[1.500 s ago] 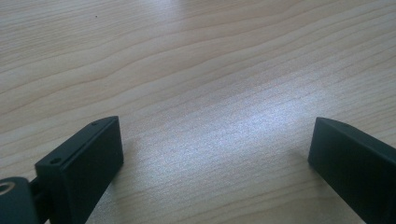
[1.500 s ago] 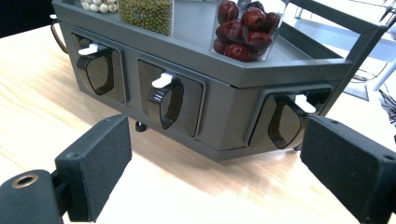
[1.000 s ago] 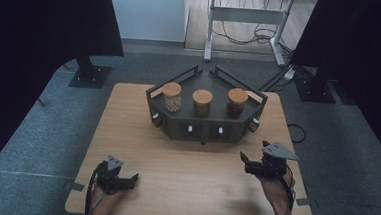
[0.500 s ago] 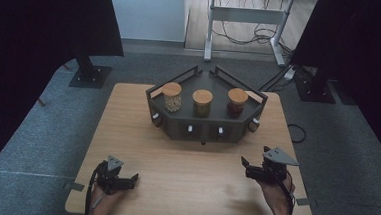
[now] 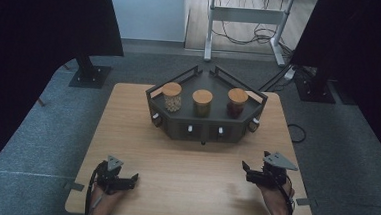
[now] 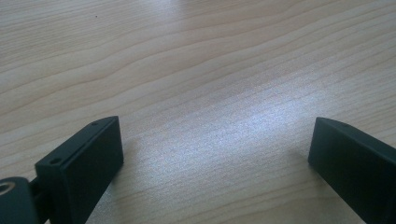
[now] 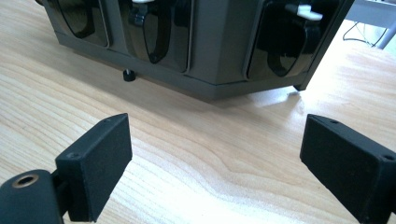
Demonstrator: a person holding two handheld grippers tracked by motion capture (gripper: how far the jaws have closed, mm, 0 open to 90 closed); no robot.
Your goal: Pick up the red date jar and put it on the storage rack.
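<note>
both grippers, left gripper [image 5: 133,176] and right gripper [image 5: 245,169], gape empty near the table [image 5: 185,157] front edge.

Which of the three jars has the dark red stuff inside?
The jar on the right, nearest the right gripper. The middle jar holds something olive-brown, and the left jar holds pale, cream-coloured pieces.

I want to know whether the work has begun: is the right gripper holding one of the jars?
No, the right gripper has its jaws wide apart over bare table, with nothing between them.
</note>
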